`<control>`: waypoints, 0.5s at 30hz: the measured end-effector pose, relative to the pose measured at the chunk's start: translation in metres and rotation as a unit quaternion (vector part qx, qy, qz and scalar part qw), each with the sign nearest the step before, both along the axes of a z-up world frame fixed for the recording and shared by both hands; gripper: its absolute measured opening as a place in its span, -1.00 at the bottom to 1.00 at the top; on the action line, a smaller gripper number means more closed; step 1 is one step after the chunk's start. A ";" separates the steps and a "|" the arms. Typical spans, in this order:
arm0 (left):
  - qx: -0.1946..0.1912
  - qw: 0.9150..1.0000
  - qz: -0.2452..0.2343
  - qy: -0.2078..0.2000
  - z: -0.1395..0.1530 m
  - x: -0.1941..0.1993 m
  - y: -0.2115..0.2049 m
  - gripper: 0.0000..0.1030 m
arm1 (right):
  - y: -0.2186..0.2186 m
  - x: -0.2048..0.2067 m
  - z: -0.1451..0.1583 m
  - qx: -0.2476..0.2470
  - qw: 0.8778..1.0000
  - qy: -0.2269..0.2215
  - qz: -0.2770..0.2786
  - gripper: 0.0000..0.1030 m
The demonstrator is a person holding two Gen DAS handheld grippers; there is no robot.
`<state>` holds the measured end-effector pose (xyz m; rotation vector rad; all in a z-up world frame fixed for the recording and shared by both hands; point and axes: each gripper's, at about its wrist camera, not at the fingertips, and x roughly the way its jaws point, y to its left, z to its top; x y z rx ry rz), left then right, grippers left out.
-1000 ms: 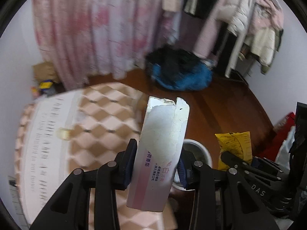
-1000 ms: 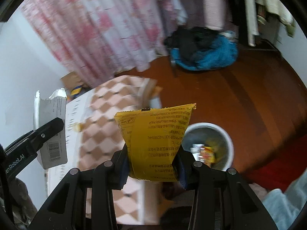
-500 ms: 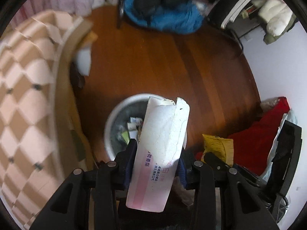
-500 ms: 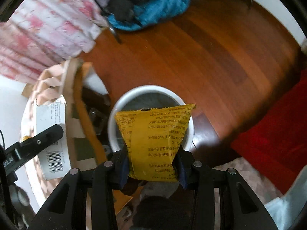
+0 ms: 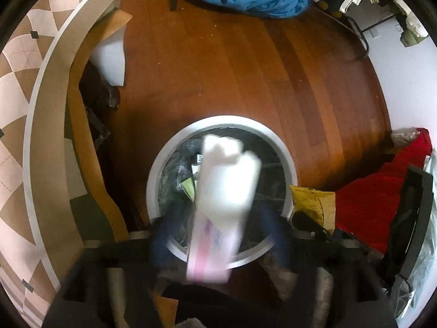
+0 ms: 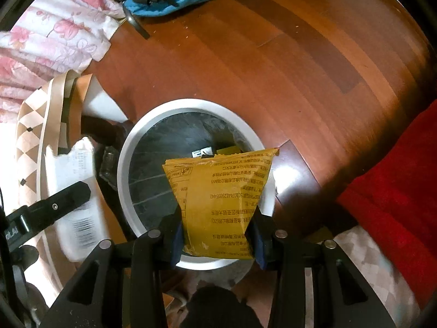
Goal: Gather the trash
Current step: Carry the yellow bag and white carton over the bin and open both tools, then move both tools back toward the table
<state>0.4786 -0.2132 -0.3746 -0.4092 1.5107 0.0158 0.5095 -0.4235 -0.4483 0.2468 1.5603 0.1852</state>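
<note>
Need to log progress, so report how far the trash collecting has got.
Done: the bin already holds some scraps. In hand: the left tool has just been opening, and the white carton is blurred between its open jaws above the bin. Left: the right tool is shut on the yellow packet.

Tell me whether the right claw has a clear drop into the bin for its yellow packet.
Probably yes: the right claw, shut on the yellow packet, hangs over the open bin, nothing between.

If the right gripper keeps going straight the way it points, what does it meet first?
Probably the open mouth of the white bin: the right gripper, shut on the yellow packet, points down into it. Depth is unclear.
</note>
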 end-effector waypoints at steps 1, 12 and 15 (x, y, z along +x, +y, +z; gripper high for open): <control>0.001 1.000 0.000 -0.002 0.001 -0.001 0.001 0.96 | 0.000 0.000 -0.001 0.002 1.000 0.001 -0.001 -0.16; 0.068 0.997 -0.005 -0.039 0.037 -0.023 0.015 0.97 | -0.006 -0.009 0.021 -0.017 1.000 -0.006 -0.010 1.00; 0.084 0.995 -0.005 -0.051 0.043 -0.028 0.016 0.96 | -0.005 -0.019 0.033 -0.037 0.999 -0.005 0.002 1.00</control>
